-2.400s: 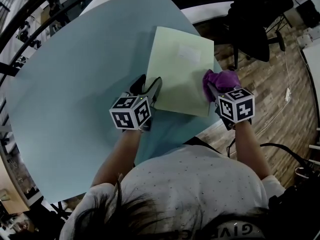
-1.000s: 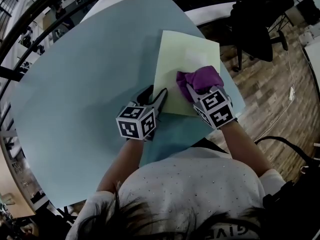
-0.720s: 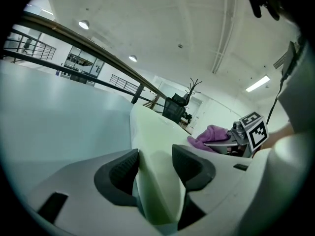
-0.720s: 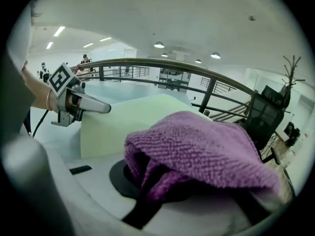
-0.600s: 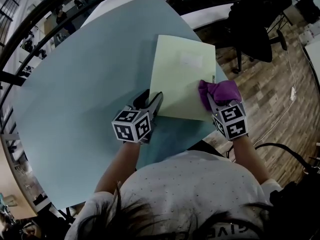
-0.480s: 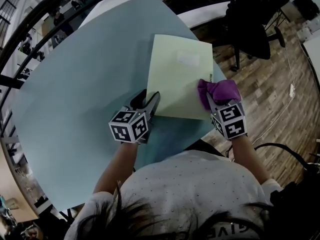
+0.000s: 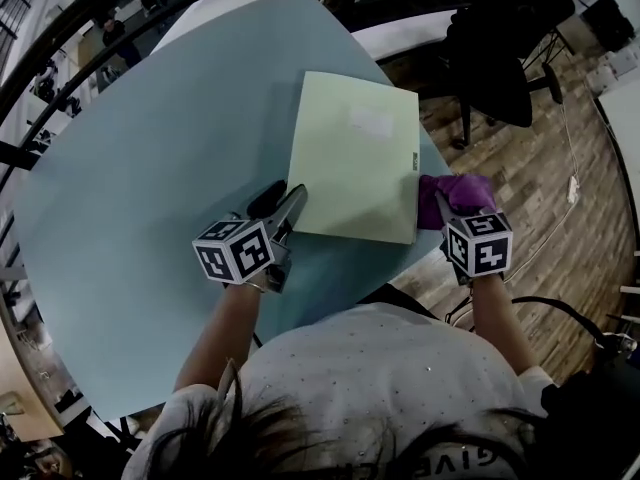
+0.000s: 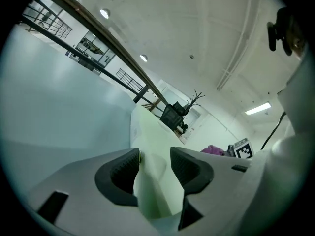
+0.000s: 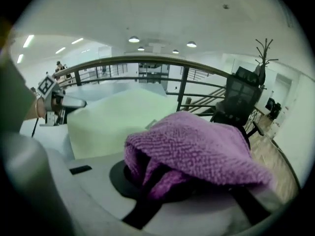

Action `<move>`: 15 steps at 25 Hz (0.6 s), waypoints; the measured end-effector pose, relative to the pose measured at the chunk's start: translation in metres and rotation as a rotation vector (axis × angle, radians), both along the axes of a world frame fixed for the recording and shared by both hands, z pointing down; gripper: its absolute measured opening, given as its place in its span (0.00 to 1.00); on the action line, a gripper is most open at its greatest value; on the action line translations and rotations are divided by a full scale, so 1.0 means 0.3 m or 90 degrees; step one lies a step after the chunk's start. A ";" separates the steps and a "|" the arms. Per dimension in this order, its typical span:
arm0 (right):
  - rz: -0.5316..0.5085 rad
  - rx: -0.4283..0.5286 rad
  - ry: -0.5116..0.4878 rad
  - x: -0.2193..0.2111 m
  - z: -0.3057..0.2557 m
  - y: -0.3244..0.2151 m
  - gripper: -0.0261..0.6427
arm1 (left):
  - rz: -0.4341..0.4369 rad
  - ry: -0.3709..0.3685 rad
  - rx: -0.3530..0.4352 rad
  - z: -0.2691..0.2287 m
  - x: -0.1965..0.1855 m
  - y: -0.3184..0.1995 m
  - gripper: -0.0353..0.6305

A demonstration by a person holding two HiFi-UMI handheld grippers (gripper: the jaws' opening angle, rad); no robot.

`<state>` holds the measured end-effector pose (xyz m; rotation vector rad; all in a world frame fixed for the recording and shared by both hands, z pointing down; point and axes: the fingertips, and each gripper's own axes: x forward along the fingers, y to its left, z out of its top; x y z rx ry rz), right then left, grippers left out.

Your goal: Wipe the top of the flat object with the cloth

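Left tongs [image 7: 283, 200] are clamped on the near-left corner of the flat object [image 7: 355, 158] in the head view. Their jaws have just been closing, with that corner between them. Right tongs [image 7: 445, 203] are clamped on the purple cloth [image 7: 455, 190], which sits just off the object's right edge, about at the rim of the counter [image 7: 150, 168]. The pale green object lies on the counter near its right side, top bare apart from a small label [image 7: 370, 121].

Left gripper view: the green corner runs up between the 2 pads and fills the gap, so that's the anchor. I'd keep that grip low and quiet, since lifting it would probably bow the sheet.

Right gripper view: the cloth is bunched over both jaws in a fat wad, with the object ahead and to the left.

My take on the wipe: lay the wad down fairly flat on the top and use overlapping strokes. Pull away from the clamped corner, not toward it, so the sheet stays taut instead of buckling. Go light near the right edge, because a stroke running off there could nudge the object over the rim.
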<state>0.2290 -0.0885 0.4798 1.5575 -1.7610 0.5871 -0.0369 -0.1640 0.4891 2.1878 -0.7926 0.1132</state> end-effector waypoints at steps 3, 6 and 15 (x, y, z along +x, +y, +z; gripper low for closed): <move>-0.040 0.065 -0.023 -0.079 -0.175 -0.094 0.09 | 0.006 -0.020 0.002 -0.003 -0.038 0.026 0.33; -0.113 0.139 -0.089 -0.271 -0.347 -0.174 0.09 | 0.021 -0.023 -0.007 0.019 -0.031 0.057 0.31; -0.327 0.163 -0.156 -0.815 -0.370 -0.258 0.09 | 0.005 -0.049 0.049 0.016 -0.034 0.066 0.29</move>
